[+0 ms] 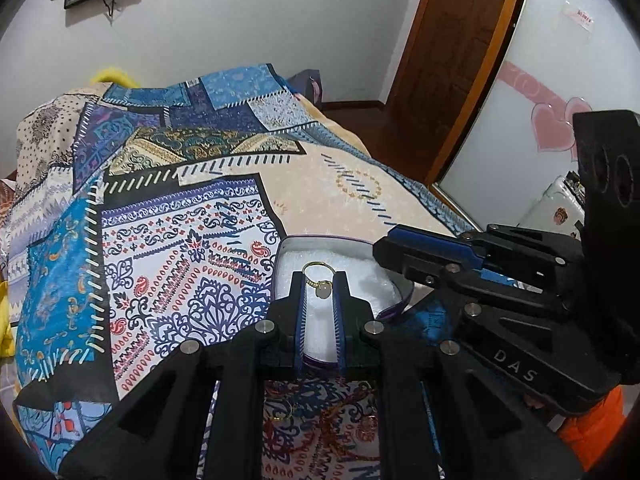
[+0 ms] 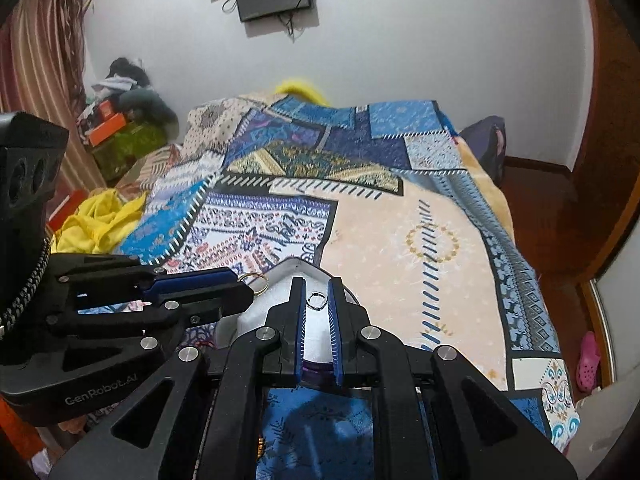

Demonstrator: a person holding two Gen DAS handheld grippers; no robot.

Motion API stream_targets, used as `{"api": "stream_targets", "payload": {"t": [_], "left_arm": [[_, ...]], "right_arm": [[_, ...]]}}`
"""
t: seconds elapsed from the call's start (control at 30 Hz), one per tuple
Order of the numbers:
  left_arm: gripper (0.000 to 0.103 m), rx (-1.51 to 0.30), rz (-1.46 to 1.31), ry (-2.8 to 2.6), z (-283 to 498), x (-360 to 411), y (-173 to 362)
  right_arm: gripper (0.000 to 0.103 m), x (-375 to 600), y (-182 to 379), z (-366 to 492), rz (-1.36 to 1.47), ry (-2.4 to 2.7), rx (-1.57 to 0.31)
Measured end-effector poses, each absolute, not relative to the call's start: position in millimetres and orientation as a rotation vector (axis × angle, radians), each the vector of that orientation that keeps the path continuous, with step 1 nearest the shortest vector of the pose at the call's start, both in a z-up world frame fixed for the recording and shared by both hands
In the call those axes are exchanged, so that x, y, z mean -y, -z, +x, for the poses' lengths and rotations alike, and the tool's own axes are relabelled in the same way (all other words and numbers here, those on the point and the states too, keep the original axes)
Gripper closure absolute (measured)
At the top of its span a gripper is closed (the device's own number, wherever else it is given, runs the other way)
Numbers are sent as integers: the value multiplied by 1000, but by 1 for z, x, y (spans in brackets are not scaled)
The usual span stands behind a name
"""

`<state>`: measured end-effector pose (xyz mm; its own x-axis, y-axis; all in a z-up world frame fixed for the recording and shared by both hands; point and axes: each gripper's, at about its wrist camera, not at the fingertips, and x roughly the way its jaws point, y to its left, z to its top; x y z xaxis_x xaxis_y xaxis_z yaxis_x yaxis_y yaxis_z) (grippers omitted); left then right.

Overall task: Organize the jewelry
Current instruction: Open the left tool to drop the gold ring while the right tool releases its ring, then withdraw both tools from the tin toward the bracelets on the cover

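Patchwork quilt (image 1: 168,216) on bed, printed cotton. Open tin (image 1: 288,244) with white foam lining sits on it. Left gripper (image 1: 320,286) reaches level over the foam, jaws narrowly apart around a gold hoop earring (image 1: 318,276) with pale bead; grip unclear. Right gripper (image 2: 318,298) over the same tin, jaws narrowly apart around a small silver ring (image 2: 318,300).

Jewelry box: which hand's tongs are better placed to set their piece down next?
Right, probably. The right tongs hold the silver ring over the box's white padding; the left tongs hold the gold hoop by the rim.
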<state>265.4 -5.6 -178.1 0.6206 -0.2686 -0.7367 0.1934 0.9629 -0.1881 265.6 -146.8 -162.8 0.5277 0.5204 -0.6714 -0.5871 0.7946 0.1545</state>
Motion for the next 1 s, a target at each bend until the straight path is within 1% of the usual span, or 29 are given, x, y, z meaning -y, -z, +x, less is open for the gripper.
{"api": "stream_targets", "payload": {"t": [0.27, 0.63, 0.7, 0.77, 0.8, 0.93, 1.0], "left_arm": [[91, -886, -98, 274, 270, 4, 187], [91, -884, -75, 271, 267, 5, 184], [91, -879, -71, 266, 263, 5, 180], [91, -868, -66, 261, 259, 5, 175], [91, -862, -63, 259, 256, 5, 172], [88, -836, -55, 244, 246, 3, 158], [84, -815, -52, 230, 239, 1, 149]], "right_arm": [[93, 143, 175, 275, -114, -679, -834], [93, 145, 174, 276, -105, -698, -866], [91, 146, 171, 275, -100, -697, -863], [85, 148, 167, 273, -101, -691, -855], [84, 149, 164, 271, -103, -689, -846], [84, 153, 151, 264, -99, -675, -818], [84, 157, 145, 260, -90, -669, -805]]}}
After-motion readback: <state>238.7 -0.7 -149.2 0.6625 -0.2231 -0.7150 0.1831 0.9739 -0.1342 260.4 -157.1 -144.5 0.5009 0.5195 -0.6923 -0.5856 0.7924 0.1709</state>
